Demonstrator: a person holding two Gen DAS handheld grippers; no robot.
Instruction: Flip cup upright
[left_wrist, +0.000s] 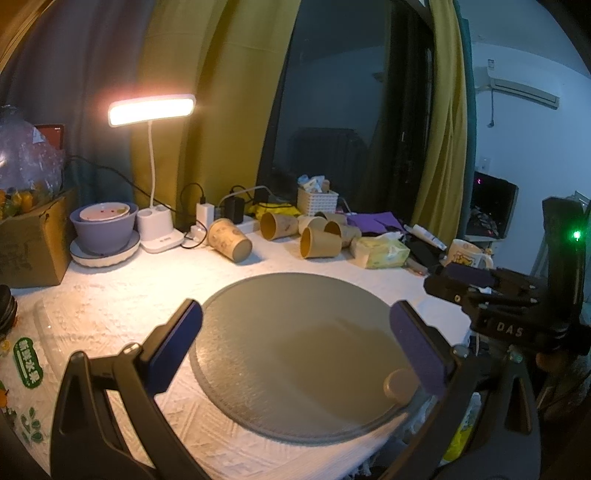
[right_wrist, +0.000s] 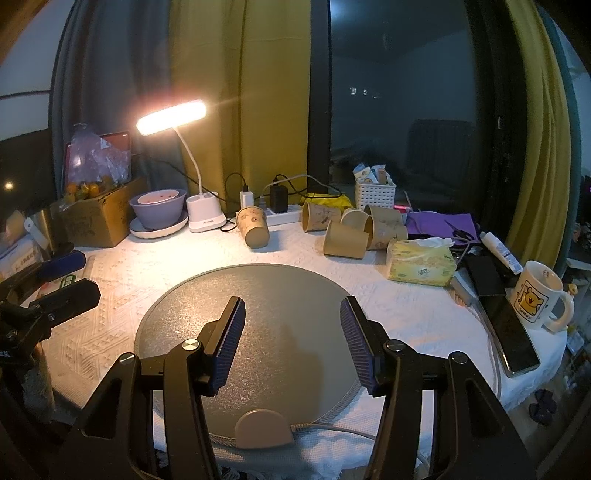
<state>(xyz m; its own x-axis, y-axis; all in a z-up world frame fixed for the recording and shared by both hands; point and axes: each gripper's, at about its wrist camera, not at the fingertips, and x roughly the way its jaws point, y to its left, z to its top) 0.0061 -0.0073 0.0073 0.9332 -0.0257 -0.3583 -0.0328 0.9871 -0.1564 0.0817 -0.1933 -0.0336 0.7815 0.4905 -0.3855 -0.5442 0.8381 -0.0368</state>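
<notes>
left gripper (left_wrist: 295, 343): jaws apart, holding nothing | cup (right_wrist: 253, 226): lying on its side at the back of the surface (right_wrist: 424, 314), beside the lamp base (right_wrist: 205, 213) | right gripper (right_wrist: 292, 341): jaws apart, holding nothing | risk: a poke could roll the cup into the 5 other cups (right_wrist: 354, 230)

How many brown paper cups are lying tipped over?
5, maybe more hidden: one cup alone near the lamp base, four clustered between the power strip and tissue pack.
</notes>
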